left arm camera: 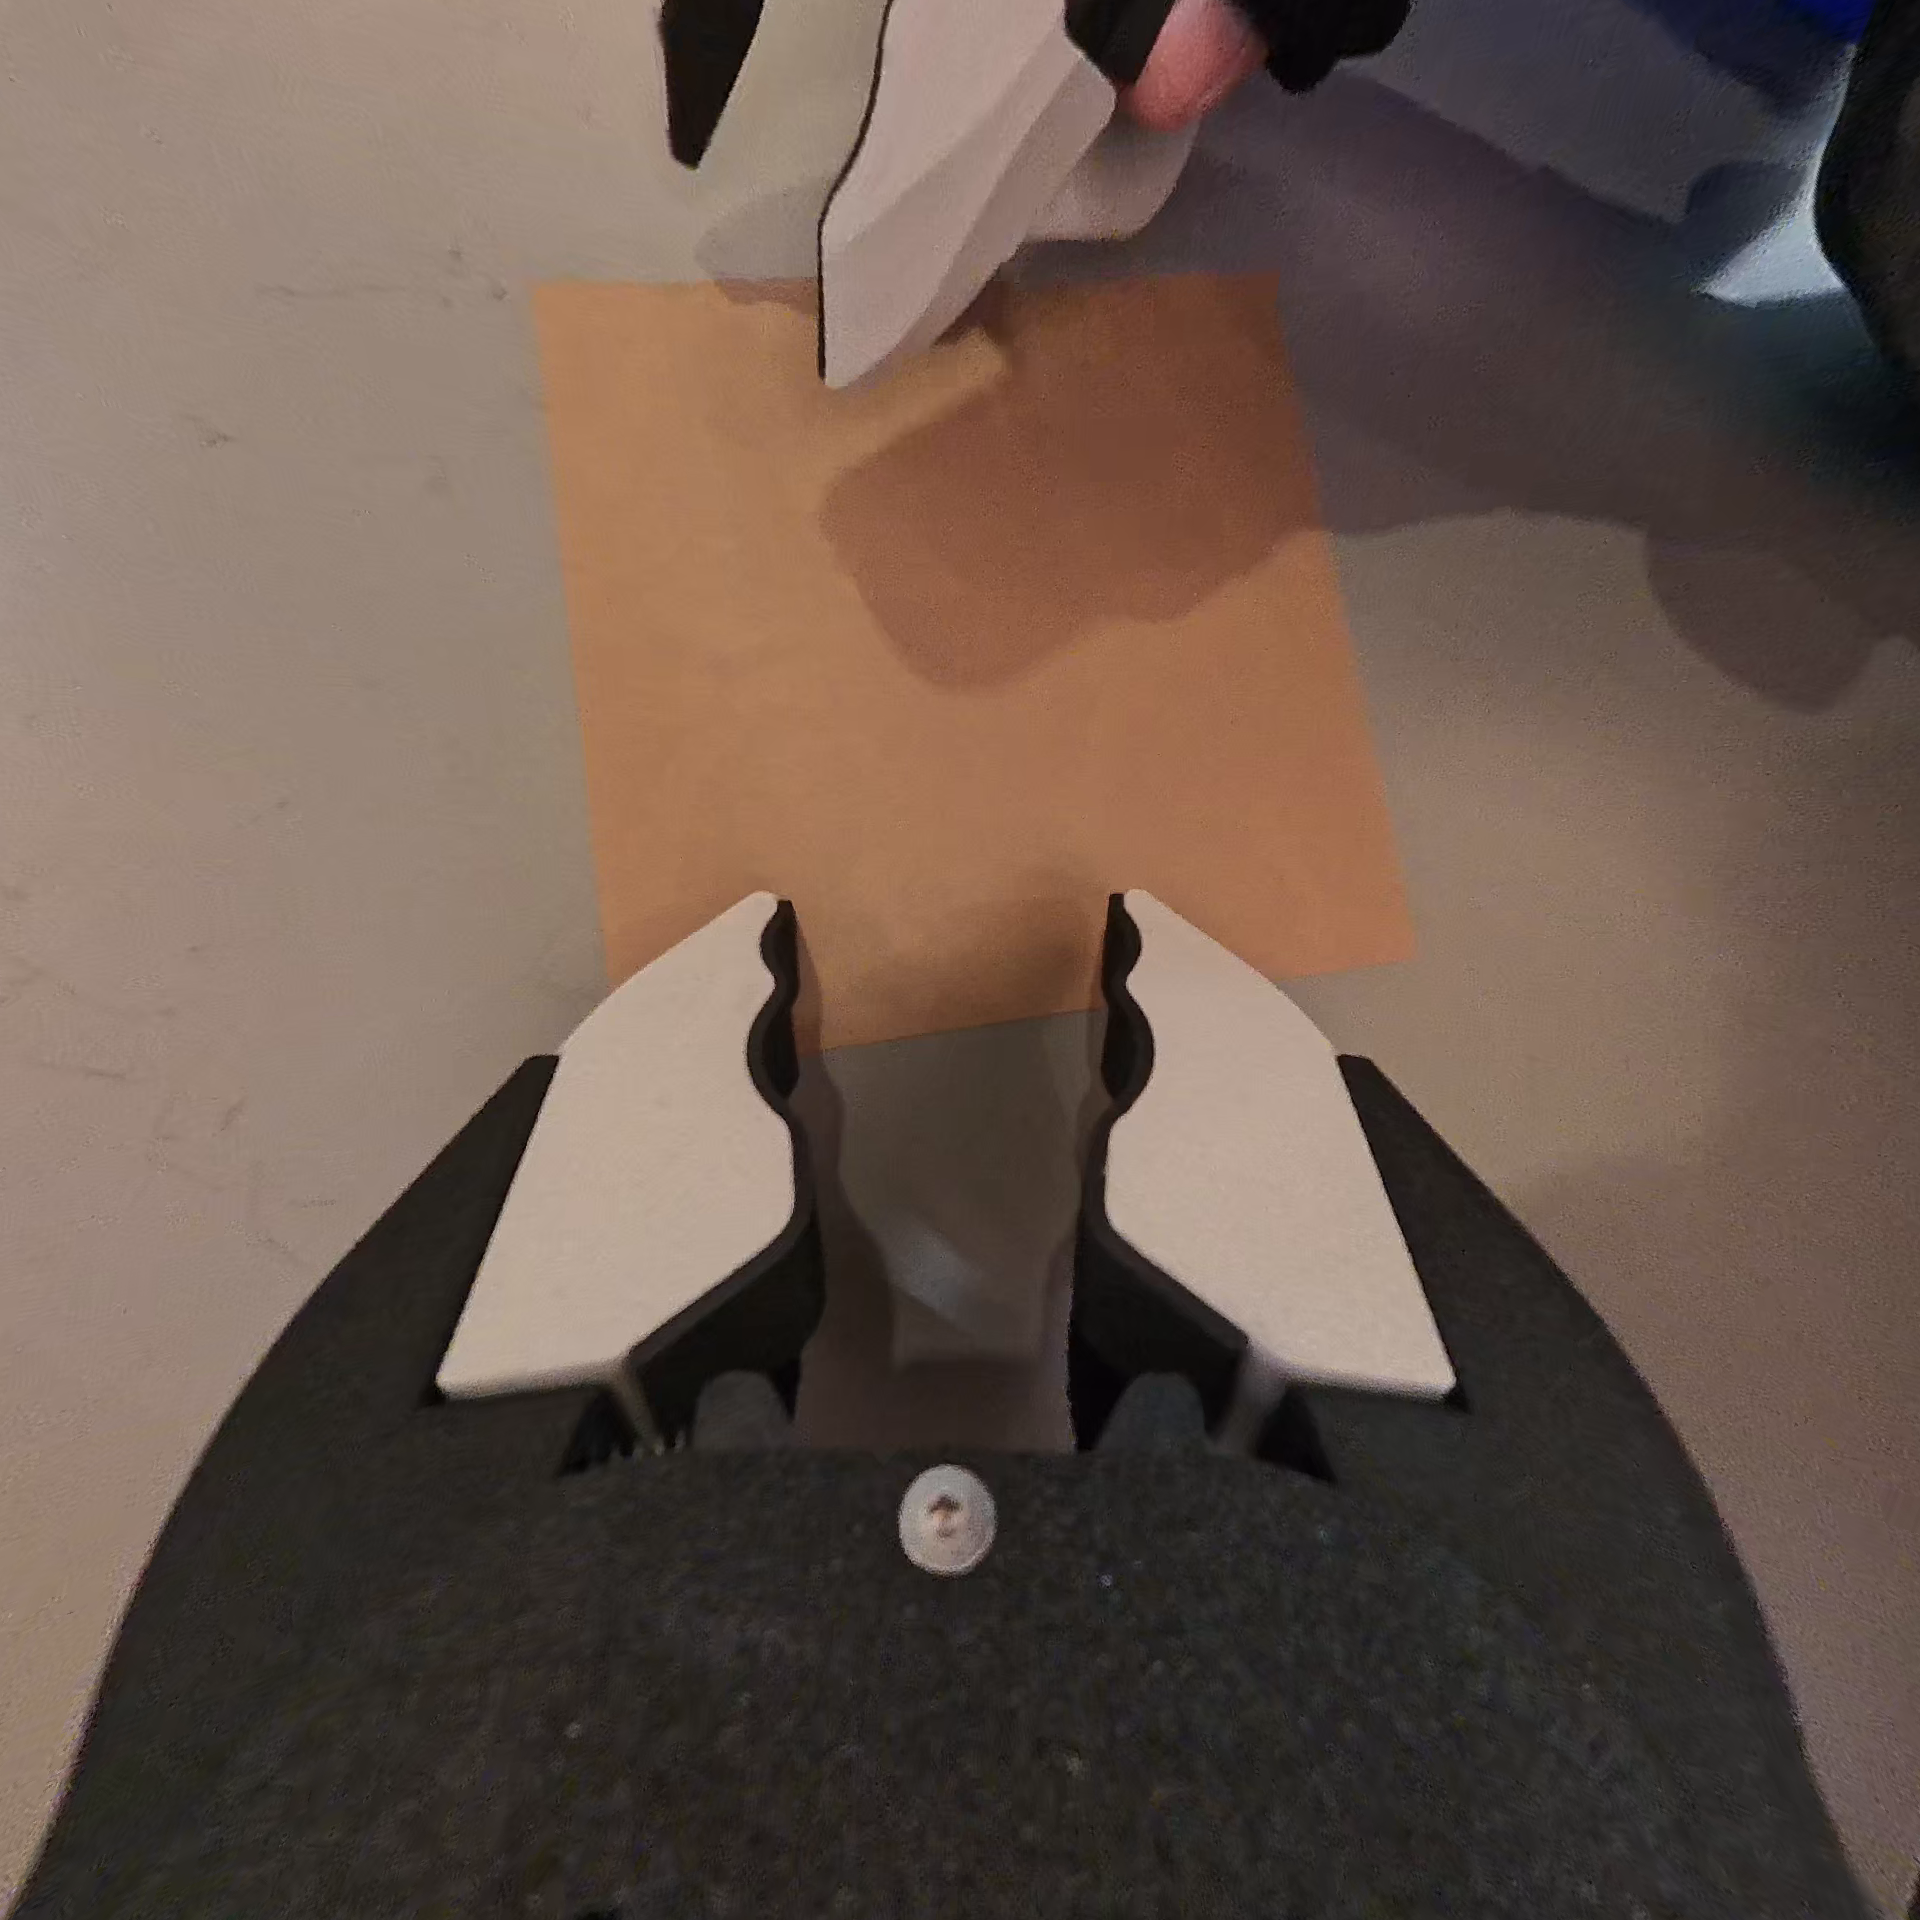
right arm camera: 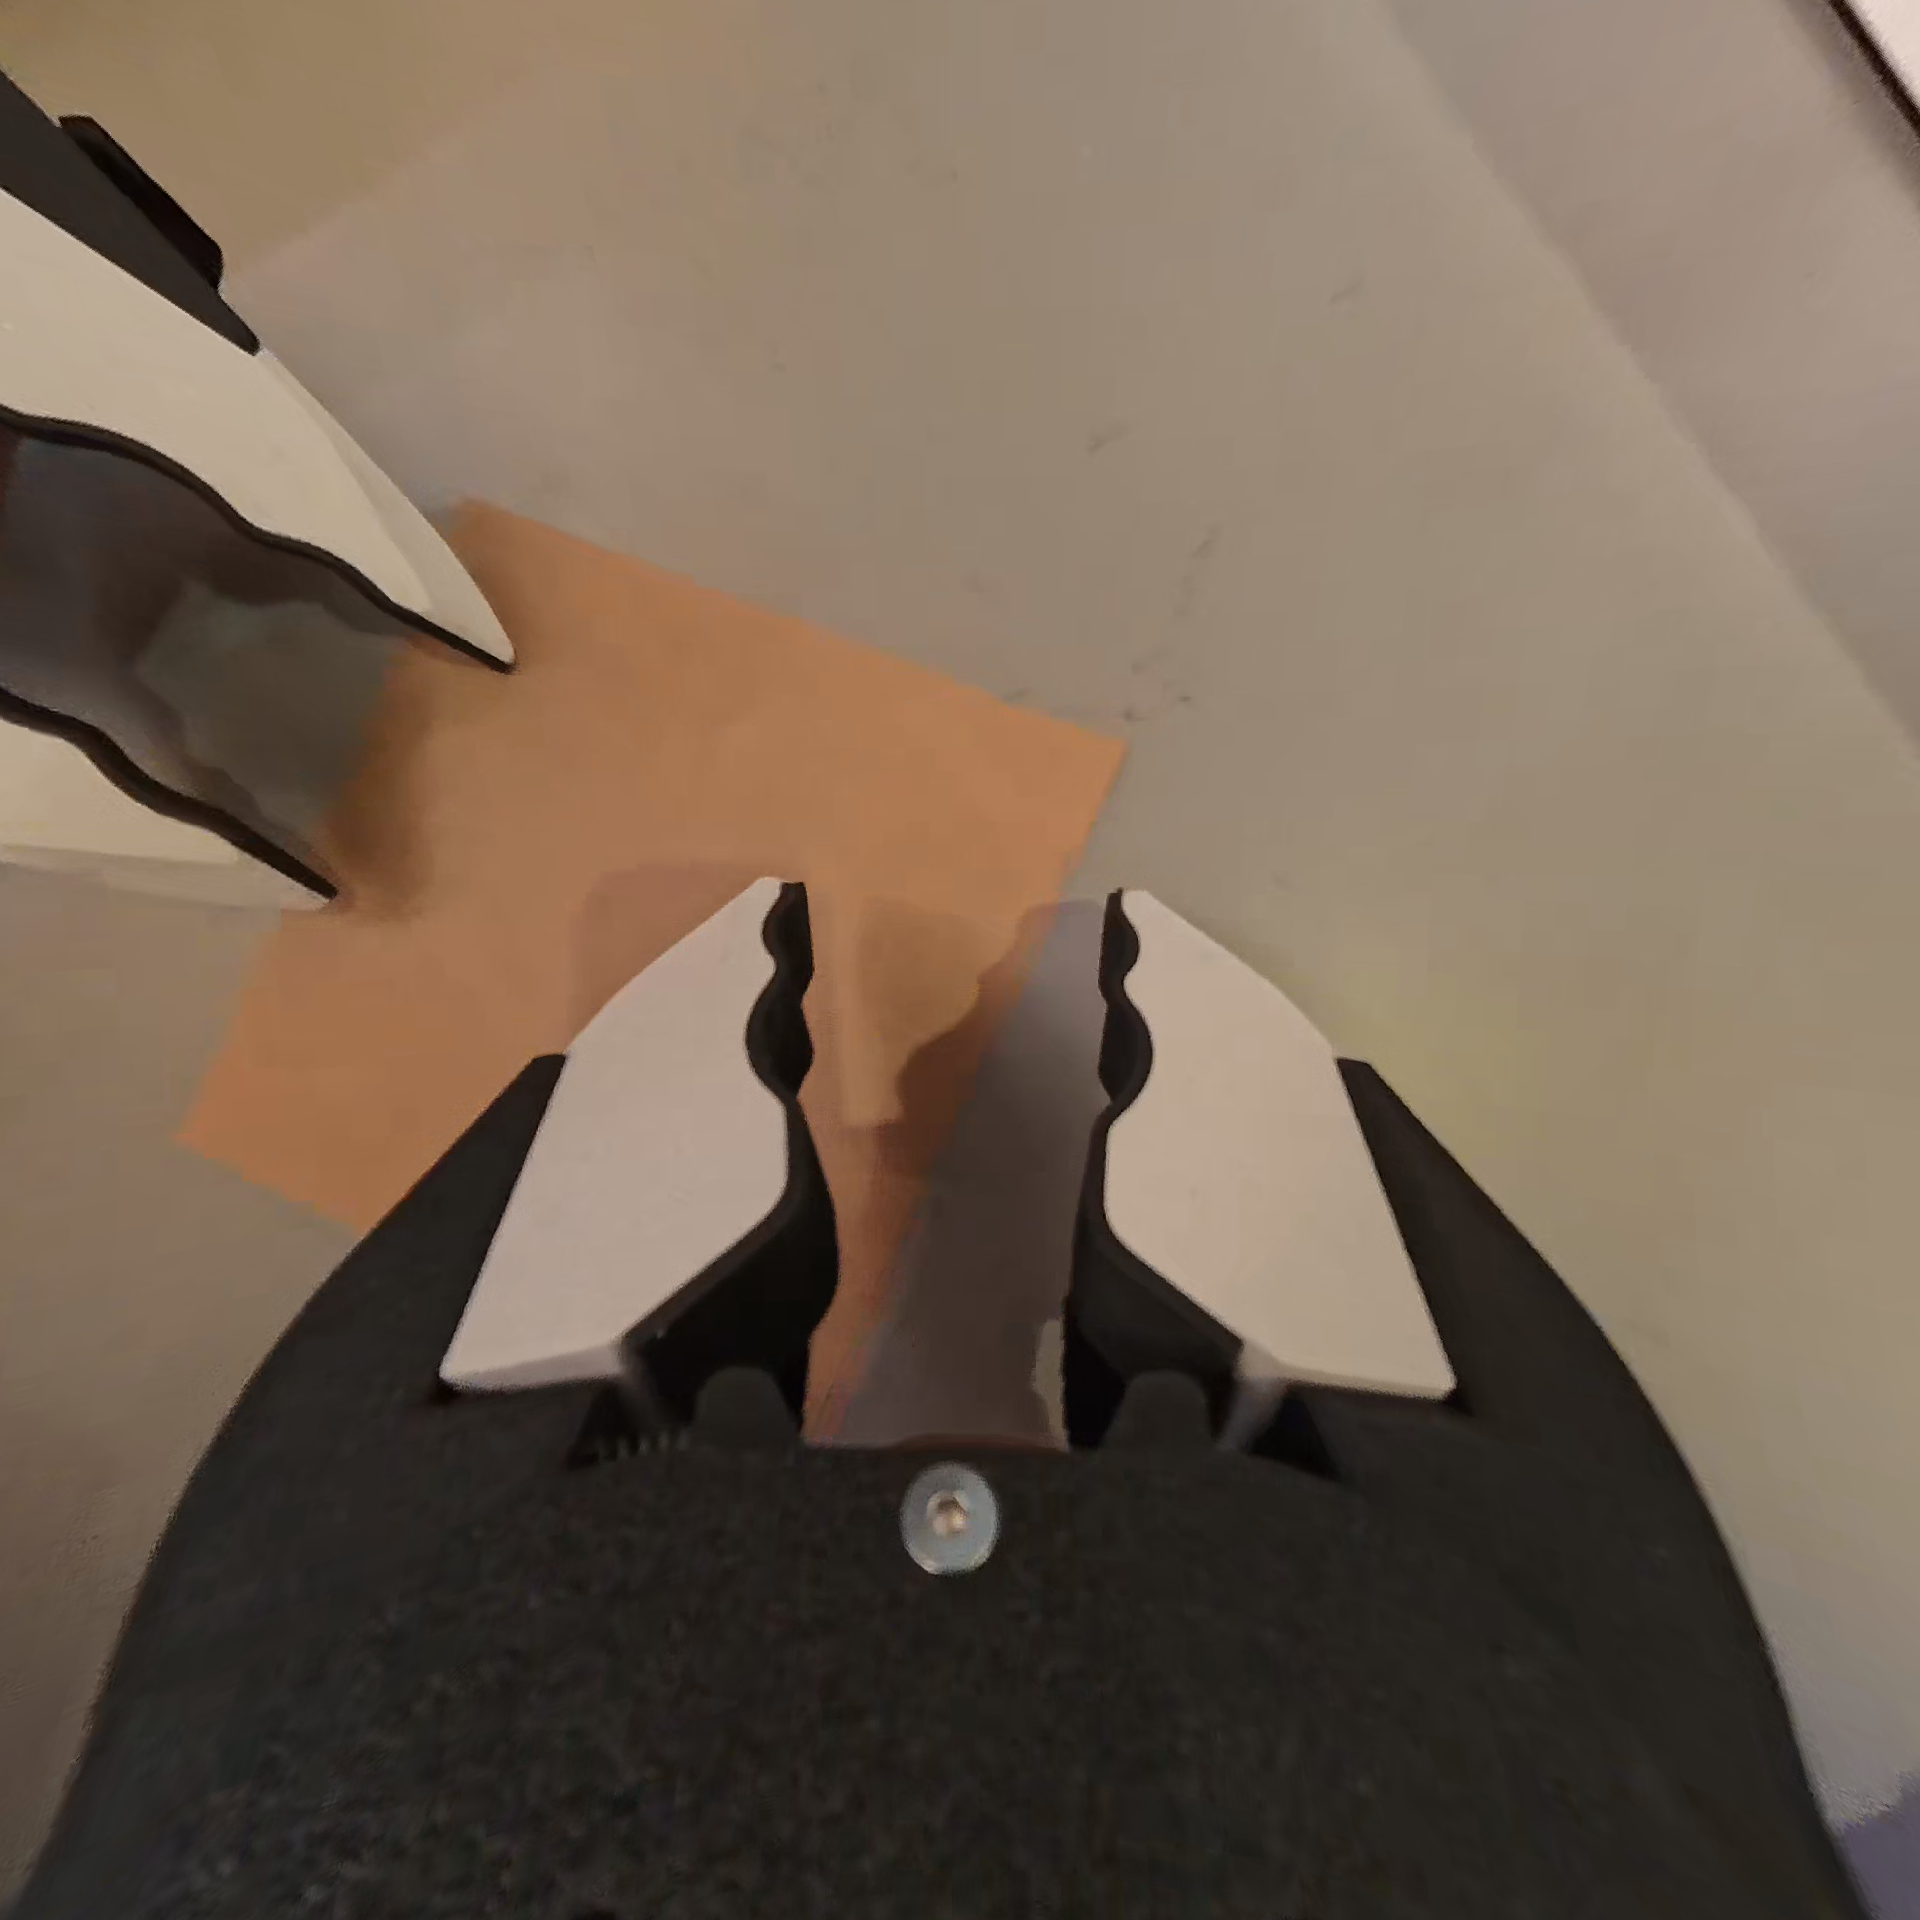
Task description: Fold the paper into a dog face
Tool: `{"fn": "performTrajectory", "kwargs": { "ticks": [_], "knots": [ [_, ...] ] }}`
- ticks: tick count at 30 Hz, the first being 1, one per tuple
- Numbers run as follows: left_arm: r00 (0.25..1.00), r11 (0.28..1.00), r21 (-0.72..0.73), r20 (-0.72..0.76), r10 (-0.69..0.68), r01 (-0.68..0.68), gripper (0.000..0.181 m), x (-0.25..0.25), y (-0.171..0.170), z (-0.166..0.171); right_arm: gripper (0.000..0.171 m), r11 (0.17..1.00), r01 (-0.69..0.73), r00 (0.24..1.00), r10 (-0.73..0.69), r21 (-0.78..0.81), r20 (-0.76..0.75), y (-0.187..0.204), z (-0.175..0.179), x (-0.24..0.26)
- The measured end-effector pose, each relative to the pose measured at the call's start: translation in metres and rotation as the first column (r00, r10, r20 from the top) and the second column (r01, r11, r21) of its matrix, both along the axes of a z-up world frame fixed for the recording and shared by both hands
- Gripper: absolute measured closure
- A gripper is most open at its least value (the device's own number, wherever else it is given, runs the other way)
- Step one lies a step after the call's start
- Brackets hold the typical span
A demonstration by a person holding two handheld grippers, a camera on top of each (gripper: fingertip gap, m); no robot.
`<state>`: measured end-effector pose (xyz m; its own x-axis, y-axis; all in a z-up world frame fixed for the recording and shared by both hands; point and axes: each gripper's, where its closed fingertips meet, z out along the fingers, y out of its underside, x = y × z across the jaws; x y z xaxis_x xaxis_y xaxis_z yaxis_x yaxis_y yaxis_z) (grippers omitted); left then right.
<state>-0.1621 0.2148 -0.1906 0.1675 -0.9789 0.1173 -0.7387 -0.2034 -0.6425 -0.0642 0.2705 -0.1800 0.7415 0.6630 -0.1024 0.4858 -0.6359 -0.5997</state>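
Observation:
A square tan paper (left arm camera: 935,727) lies flat and unfolded on the off-white table (left arm camera: 260,623). My left gripper (left arm camera: 951,904) is open and empty, its fingertips over the paper's near edge. The right gripper's finger (left arm camera: 914,239) points down at the paper's far edge. In the right wrist view the paper (right arm camera: 727,748) lies at a slant. My right gripper (right arm camera: 956,891) is open and empty, and one edge of the paper runs between its fingers. The left gripper (right arm camera: 421,777) comes in from the left, open, over the opposite side of the paper.
A gloved hand with a bare fingertip (left arm camera: 1174,83) holds the right gripper at the top. Blue and dark clothing (left arm camera: 1849,156) fills the top right corner. The scuffed table (right arm camera: 1351,416) surrounds the paper. A dark edge (right arm camera: 1881,42) crosses the far right corner.

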Motion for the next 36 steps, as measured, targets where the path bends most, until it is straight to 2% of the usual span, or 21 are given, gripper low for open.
{"fn": "performTrajectory", "kwargs": {
  "ticks": [4, 8, 12, 15, 19, 21, 24, 29, 36],
  "knots": [
    [1.000, 1.000, -0.009, 0.002, 0.000, 0.000, 0.125, 0.002, -0.001, 0.000, 0.115, 0.999, 0.018, 0.999, -0.017, -0.028, 0.039, -0.004, -0.010, -0.005],
    [1.000, 1.000, -0.014, 0.012, 0.004, -0.004, 0.126, 0.003, -0.001, 0.000, 0.111, 0.995, 0.097, 0.994, -0.096, -0.011, 0.056, -0.004, -0.013, -0.006],
    [1.000, 1.000, -0.017, 0.017, 0.007, -0.007, 0.127, 0.003, 0.000, 0.000, 0.105, 0.987, 0.153, 0.988, -0.154, -0.056, -0.018, -0.006, -0.010, -0.015],
    [1.000, 1.000, -0.010, 0.015, 0.007, -0.007, 0.128, 0.003, 0.000, 0.000, 0.112, 0.984, 0.152, 0.982, -0.162, -0.096, -0.100, -0.009, -0.007, -0.024],
    [1.000, 1.000, 0.008, 0.006, 0.001, -0.002, 0.128, 0.003, 0.000, 0.000, 0.112, 0.977, 0.138, 0.956, -0.175, -0.165, -0.235, -0.012, -0.002, -0.034],
    [1.000, 1.000, 0.020, -0.001, -0.005, 0.005, 0.128, 0.003, 0.000, -0.001, 0.113, 0.964, 0.104, 0.911, -0.191, -0.244, -0.366, -0.015, 0.004, -0.042],
    [1.000, 1.000, 0.023, -0.005, -0.006, 0.006, 0.129, 0.002, 0.000, -0.001, 0.115, 0.929, 0.014, 0.800, -0.232, -0.369, -0.553, -0.021, 0.017, -0.054],
    [1.000, 1.000, 0.004, 0.006, 0.000, 0.000, 0.132, 0.001, 0.001, 0.000, 0.119, 0.899, -0.116, 0.661, -0.248, -0.422, -0.708, -0.034, 0.041, -0.061],
    [1.000, 1.000, 0.000, 0.012, -0.004, 0.004, 0.135, 0.000, 0.002, 0.000, 0.120, 0.865, -0.155, 0.638, -0.281, -0.477, -0.716, -0.054, 0.042, -0.054]
  ]
}}
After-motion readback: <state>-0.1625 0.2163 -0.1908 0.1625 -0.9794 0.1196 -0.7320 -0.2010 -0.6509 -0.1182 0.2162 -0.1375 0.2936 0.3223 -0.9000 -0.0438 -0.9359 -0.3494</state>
